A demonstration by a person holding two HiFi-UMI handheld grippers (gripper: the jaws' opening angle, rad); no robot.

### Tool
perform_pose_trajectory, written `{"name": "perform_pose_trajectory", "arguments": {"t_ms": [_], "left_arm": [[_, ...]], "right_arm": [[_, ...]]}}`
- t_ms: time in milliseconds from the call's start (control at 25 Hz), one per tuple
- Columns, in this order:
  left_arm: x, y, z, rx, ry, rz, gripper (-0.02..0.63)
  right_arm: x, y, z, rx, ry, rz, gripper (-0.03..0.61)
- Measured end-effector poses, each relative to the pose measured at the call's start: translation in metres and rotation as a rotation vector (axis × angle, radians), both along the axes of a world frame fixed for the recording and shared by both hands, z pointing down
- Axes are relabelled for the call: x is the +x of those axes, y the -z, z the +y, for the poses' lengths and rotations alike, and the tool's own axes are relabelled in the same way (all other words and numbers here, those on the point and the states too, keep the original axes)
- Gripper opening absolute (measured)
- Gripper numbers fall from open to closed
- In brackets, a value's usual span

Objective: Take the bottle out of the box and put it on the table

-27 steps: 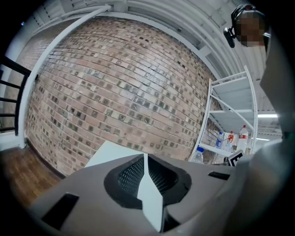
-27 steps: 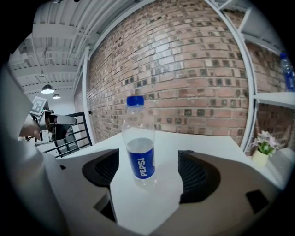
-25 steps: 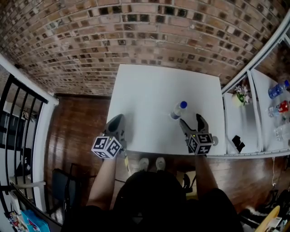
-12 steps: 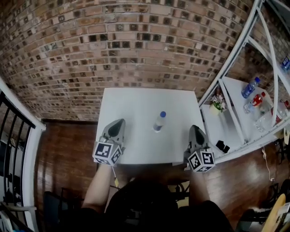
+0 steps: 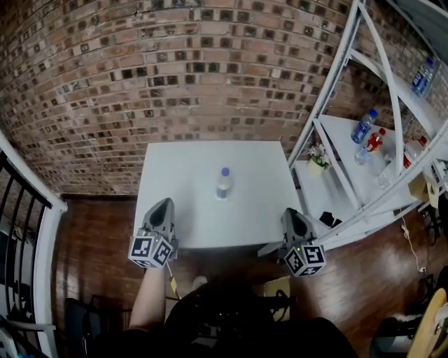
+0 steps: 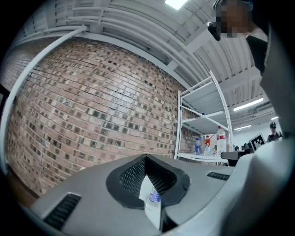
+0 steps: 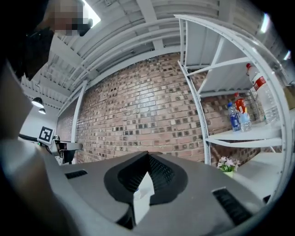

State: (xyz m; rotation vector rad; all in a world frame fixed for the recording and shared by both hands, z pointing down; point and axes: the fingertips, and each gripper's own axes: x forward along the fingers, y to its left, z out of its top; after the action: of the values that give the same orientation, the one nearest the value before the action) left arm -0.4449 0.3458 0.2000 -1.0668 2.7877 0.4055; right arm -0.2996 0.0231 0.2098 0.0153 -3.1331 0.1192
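bottle (image 5: 223, 183): I see it upright near the middle of the table (image 5: 182, 213), apart from both grippers.
left gripper (image 5: 162, 205): mine, jaws together, empty, at the table's near edge.
right gripper (image 5: 292, 214): jaws just closed, empty.
shelf (image 5: 336, 143): carries spare bottles (image 5: 362, 127).

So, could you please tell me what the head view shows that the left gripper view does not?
Only the head view: the whole white table, the wooden floor and the potted flowers. Only the left gripper view: the ceiling lights and the shut jaws of the left gripper, close up. Both: the bottle standing on the table, the brick wall and the shelf with its bottles.
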Motion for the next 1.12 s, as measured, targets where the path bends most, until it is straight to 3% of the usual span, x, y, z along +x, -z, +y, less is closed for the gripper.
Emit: {"name": "perform_pose_trajectory", "arguments": {"t_ms": [240, 560, 1120], "left_arm": [[0.04, 0.001, 0.0, -0.047, 0.025, -0.005, 0.003], [0.079, -0.003, 0.028, -0.028, 0.062, -0.009, 0.003], [0.099, -0.011, 0.036, -0.032, 0.067, -0.023, 0.003]], "right_arm": [[0.025, -0.005, -0.004, -0.035, 0.023, -0.001, 0.003], [0.057, -0.007, 0.014, -0.049, 0.079, -0.006, 0.002], [0.061, -0.02, 0.039, -0.052, 0.103, 0.009, 0.0]]}}
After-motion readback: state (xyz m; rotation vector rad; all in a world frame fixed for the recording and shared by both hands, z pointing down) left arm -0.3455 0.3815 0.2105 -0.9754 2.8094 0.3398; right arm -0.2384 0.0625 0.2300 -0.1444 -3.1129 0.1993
